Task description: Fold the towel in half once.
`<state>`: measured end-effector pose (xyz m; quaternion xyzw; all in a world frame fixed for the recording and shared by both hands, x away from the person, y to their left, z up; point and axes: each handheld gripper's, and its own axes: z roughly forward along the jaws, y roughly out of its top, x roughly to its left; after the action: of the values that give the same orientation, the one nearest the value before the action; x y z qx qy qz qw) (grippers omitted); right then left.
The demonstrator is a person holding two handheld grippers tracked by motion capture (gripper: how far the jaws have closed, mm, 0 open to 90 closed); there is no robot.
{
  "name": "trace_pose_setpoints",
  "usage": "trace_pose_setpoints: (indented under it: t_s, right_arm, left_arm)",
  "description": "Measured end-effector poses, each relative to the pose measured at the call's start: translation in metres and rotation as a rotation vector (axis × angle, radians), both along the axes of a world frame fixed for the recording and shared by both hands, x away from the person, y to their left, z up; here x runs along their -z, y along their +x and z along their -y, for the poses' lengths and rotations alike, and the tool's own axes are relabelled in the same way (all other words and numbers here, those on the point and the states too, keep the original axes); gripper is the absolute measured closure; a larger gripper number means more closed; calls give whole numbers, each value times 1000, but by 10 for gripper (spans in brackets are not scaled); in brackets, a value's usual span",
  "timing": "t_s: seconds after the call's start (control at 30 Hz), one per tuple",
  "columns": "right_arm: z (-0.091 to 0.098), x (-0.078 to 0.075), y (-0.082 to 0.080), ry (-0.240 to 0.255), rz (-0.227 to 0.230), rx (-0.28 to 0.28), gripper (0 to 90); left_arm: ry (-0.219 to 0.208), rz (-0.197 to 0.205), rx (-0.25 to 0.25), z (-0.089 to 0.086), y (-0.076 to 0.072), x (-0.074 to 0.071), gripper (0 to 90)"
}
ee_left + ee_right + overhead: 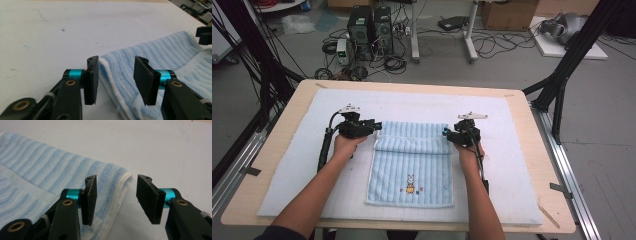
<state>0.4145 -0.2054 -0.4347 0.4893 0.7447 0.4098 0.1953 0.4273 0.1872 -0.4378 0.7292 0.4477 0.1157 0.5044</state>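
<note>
On white mat (512, 150): folded blue towel (412, 165), cabled floor (437, 55) beyond

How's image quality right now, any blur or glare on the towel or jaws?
High view: even light, no glare, towel soft but readable. Left gripper view: jaws and near towel edge fairly sharp, the far corner blurred. Right gripper view: jaws sharp, white mat bright but not washed out.

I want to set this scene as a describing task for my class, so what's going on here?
A person holds a gripper in each hand over a light blue striped towel on a white mat. The towel's far part is folded over toward the person. The left gripper and right gripper sit at the two ends of that fold, both open, gripping nothing.
</note>
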Motion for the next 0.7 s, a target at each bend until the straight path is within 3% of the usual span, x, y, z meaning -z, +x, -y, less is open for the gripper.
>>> trace_pose_setpoints:
  t_s: [0.1,0.23,0.3,0.43,0.5,0.57,0.6,0.7]
  right_arm:
    - [2,-5,-5,29,3,-25,482]
    - [4,-8,-11,31,-1,-70,500]
    - [6,-8,-13,39,-21,-92,509]
    - [5,-1,-14,8,-82,-132,520]
    - [4,1,-14,0,-102,-148,637]
    - [1,1,-16,-40,-103,-170,750]
    - [0,0,-17,-52,-106,-174,768]
    - [1,-3,-20,-52,-100,-181,800]
  left_arm:
    - [14,7,31,2,-6,1,536]
    - [37,-30,77,6,-10,2,527]
    - [42,-12,90,8,-15,2,528]
    - [75,-24,128,14,-22,9,577]
    - [115,-26,131,16,-26,12,650]
    - [130,-16,136,16,-28,12,741]
    - [140,0,141,16,-30,10,800]
    - [124,28,143,14,-33,4,823]
